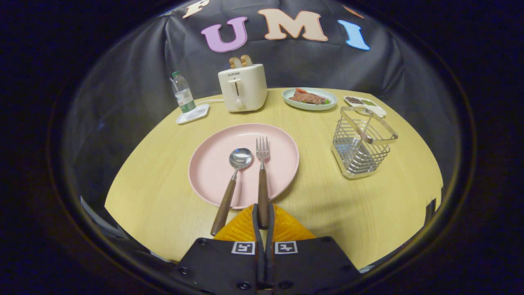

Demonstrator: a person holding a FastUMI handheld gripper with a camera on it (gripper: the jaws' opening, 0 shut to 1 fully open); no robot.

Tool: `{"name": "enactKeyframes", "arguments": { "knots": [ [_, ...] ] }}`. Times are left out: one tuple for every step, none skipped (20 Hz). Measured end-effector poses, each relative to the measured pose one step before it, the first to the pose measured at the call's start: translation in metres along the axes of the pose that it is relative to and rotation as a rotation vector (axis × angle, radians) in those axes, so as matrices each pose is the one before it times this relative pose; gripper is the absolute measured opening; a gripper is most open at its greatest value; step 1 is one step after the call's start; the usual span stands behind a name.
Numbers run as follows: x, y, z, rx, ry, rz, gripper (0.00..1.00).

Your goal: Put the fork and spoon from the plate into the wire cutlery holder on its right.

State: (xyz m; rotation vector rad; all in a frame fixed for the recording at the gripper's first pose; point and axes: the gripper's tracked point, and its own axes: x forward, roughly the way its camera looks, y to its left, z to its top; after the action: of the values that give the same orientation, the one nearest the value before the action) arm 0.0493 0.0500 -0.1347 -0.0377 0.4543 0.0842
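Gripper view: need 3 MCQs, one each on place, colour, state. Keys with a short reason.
1. Where does the wire cutlery holder stand?
A. On the pink plate
B. On the table to the right of the pink plate
C. Behind the toaster

2. What colour is the plate under the cutlery?
A. Pink
B. Blue
C. Black

3. What are the tongs doing?
A. Open above the spoon
B. Closed on the fork handle
C. Holding the bottle

Key:
1 B: the holder sits on the wood table, apart from the plate, on its right.
2 A: the plate holding the spoon and the fork is pink.
3 B: the fork's brown handle end lies between the two fingers, which press on it from both sides.
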Motion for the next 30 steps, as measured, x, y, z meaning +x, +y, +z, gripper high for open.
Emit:
{"name": "enactKeyframes", "arguments": {
  "knots": [
    [-0.00205,0.00059,0.00121,0.00603,0.00182,0.00404,0.04],
    [-0.00371,0.00047,0.00284,0.00852,-0.00471,0.00361,0.04],
    [-0.00464,0.00034,0.00309,0.00854,-0.00117,0.00781,0.04],
    [-0.00491,-0.00124,0.00294,0.00576,-0.00243,0.00605,0.04],
    [-0.00566,-0.00288,0.00403,0.00298,-0.00172,0.00558,0.04],
    [-0.00568,-0.00244,0.00402,0.00199,-0.00162,0.00461,0.04],
    [-0.00632,-0.00474,0.00457,0.00164,0.00023,0.00091,0.04],
    [-0.0065,-0.00463,0.00435,0.00337,0.00013,-0.00072,0.04],
    [-0.00661,-0.00642,0.00525,0.00497,0.00015,-0.00316,0.04],
    [-0.00584,-0.00717,0.00437,0.00562,0.00013,-0.00483,0.04],
    [-0.00679,-0.00632,0.00537,0.00758,-0.00072,-0.00507,0.04],
    [-0.0058,-0.0061,0.00507,0.01205,-0.00062,-0.00385,0.04],
    [-0.0062,-0.00648,0.00621,0.01098,-0.00457,-0.00297,0.04],
    [-0.00555,-0.00635,0.00704,0.00859,-0.00761,-0.00587,0.04],
    [-0.00618,-0.0077,0.00873,0.0077,-0.00739,-0.00995,0.04],
    [-0.00517,-0.00865,0.00716,0.0063,-0.00514,-0.01261,0.04],
    [-0.00513,-0.01104,0.00722,0.0026,-0.00171,-0.01566,0.04],
    [-0.00417,-0.01225,0.00592,-0.00336,0.00108,-0.01931,0.04],
    [-0.0034,-0.01347,0.00511,-0.01085,0.0104,-0.02304,0.04],
    [-0.00315,-0.01313,0.00199,-0.0145,0.01697,-0.02146,0.03],
    [-0.00289,-0.01187,0.0034,-0.01578,0.0172,-0.01813,0.03],
    [-0.00128,-0.00852,0.00231,-0.01466,0.01873,-0.01406,0.03],
    [-0.00104,-0.00612,0.00211,-0.01077,0.02284,-0.00556,0.04],
    [-0.00118,-0.00216,0.00111,-0.00844,0.02629,0.00411,0.04],
    [0.00052,-0.00027,0.00112,-0.00694,0.02945,0.00759,0.04],
    [0.00233,-0.00112,-0.00163,-0.01045,0.03297,0.00501,0.04],
    [0.00184,-0.00034,-0.00165,-0.01155,0.03672,0.00534,0.04],
    [0.00308,0.00002,-0.002,-0.00766,0.0363,0.00405,0.04],
    [0.00207,0.00042,-0.00156,-0.00246,0.03524,0.00541,0.04],
    [0.00317,0.00111,-0.00144,-0.00225,0.03368,0.00558,0.04]
  ]
}}
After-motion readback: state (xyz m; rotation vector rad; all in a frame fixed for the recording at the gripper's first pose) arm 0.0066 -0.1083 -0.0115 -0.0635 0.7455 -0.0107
